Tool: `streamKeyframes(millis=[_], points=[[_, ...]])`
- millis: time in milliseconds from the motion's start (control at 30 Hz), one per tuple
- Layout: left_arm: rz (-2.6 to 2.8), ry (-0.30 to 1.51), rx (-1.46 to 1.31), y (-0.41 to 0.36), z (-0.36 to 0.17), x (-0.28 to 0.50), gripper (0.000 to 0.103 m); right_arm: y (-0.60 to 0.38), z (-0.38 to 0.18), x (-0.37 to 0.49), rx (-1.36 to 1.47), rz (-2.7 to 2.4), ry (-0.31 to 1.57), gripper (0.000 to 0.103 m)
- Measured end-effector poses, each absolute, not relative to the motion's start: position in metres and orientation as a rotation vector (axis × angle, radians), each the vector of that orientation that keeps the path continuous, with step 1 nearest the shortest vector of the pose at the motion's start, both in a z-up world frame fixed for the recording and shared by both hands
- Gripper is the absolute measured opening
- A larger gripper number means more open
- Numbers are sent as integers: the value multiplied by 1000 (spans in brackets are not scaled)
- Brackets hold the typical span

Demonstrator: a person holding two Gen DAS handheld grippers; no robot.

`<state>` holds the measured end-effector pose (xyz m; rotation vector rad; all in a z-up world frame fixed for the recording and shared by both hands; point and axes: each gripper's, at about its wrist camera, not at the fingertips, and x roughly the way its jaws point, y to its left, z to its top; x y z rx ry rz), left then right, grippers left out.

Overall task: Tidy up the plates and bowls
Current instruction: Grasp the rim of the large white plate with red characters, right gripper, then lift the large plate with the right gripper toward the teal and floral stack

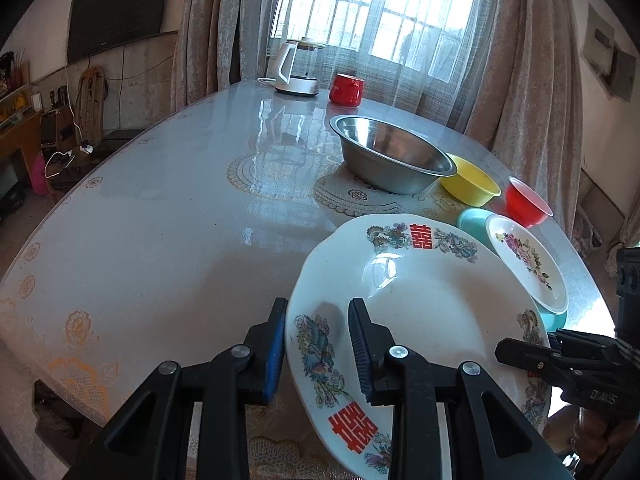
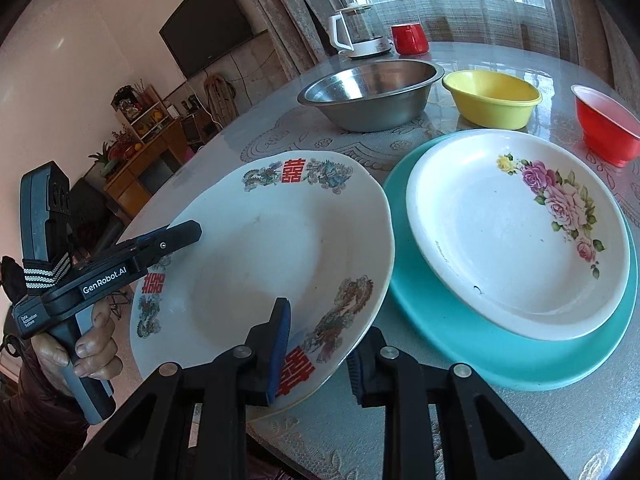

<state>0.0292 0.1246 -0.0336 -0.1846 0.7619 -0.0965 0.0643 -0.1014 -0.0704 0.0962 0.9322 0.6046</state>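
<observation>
Where rose plate [image 2: 516, 236] tops teal plate [image 2: 460, 344], steel bowl [image 2: 370, 94] empty

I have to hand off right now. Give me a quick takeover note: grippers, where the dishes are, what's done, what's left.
Left gripper: straddles the near-left rim of the dragon-and-phoenix plate, one pad under it, one over.
Right gripper: same, on the plate's near-right rim. The plate looks tilted; whether the pads press is unclear.
Beside it on the right: rose plate already stacked on the teal plate.
Behind: steel basin, yellow bowl, red bowl, all separate on the table.
Left: probably the big plate onto or under the stack, then nest the bowls.
</observation>
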Motion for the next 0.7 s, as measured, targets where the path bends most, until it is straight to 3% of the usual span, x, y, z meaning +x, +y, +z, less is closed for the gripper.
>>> streamKeyframes(millis=[700], points=[[-71, 788, -143, 116, -38, 25, 31, -91, -69, 69, 10, 580, 903, 28]])
